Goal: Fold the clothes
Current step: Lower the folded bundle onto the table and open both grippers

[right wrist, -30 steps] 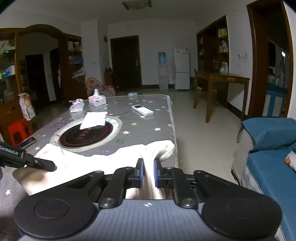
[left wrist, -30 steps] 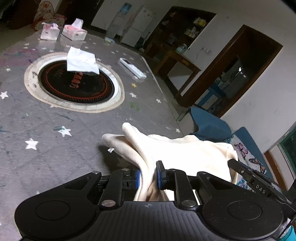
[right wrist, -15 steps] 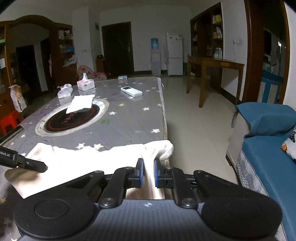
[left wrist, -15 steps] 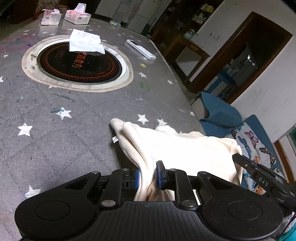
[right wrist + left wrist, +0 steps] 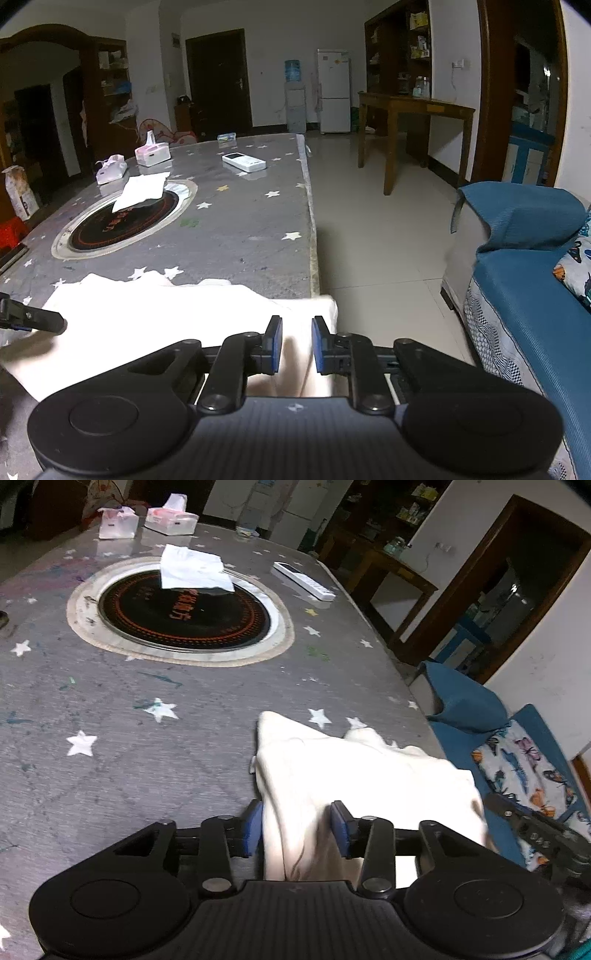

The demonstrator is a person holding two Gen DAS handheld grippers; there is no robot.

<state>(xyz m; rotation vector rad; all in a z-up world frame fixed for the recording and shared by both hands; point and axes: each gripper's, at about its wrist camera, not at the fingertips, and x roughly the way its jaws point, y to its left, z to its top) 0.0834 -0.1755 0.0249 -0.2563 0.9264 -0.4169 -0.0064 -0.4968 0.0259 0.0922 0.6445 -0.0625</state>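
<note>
A cream garment (image 5: 354, 771) lies bunched at the near right corner of the grey star-patterned table (image 5: 155, 746). My left gripper (image 5: 297, 827) is open, its blue pads standing apart on either side of a fold of the cloth. In the right wrist view the garment (image 5: 155, 317) spreads across the table's near edge. My right gripper (image 5: 296, 345) has its pads slightly apart around a fold of cloth at the table's corner. The left gripper's finger (image 5: 33, 317) shows at the left edge of that view.
A round black hotplate (image 5: 181, 616) is set in the table's middle with a white tissue (image 5: 192, 568) on it. A white remote (image 5: 303, 579) and tissue boxes (image 5: 170, 517) lie farther back. A blue sofa (image 5: 528, 280) stands right of the table, across tiled floor.
Both grippers pulled back toward the table's near edge and lowered the garment onto it. Both jaws opened, the left wider, and the cloth now lies slack between the pads.
</note>
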